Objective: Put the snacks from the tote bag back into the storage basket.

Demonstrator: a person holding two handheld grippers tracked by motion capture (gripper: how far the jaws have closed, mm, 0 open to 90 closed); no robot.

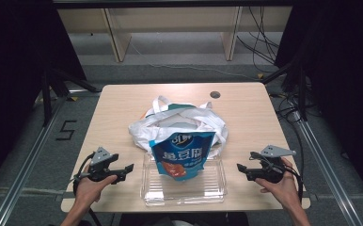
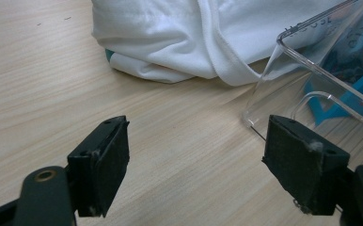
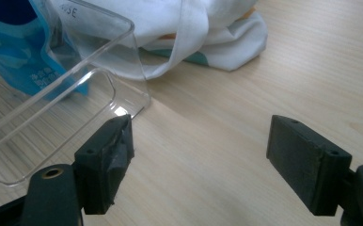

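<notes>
Now your left gripper (image 1: 125,170) at lower left is wide open and holds nothing. At centre, the blue snack bag (image 1: 183,155) leans in the clear tray (image 1: 217,186), before the white cloth bag (image 1: 170,125). The high view shows its printed front; the gripper views show tray corners. Your right gripper (image 1: 245,162) is wide open, empty, over the wooden table (image 1: 245,108); grey floor behind.

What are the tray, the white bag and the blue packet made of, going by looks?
Tray: clear rigid plastic, glossy; the table shows through it. White bag: soft woven cloth, matte, with folds and stitched hems. Blue packet: probably plastic film, shiny and printed.
</notes>
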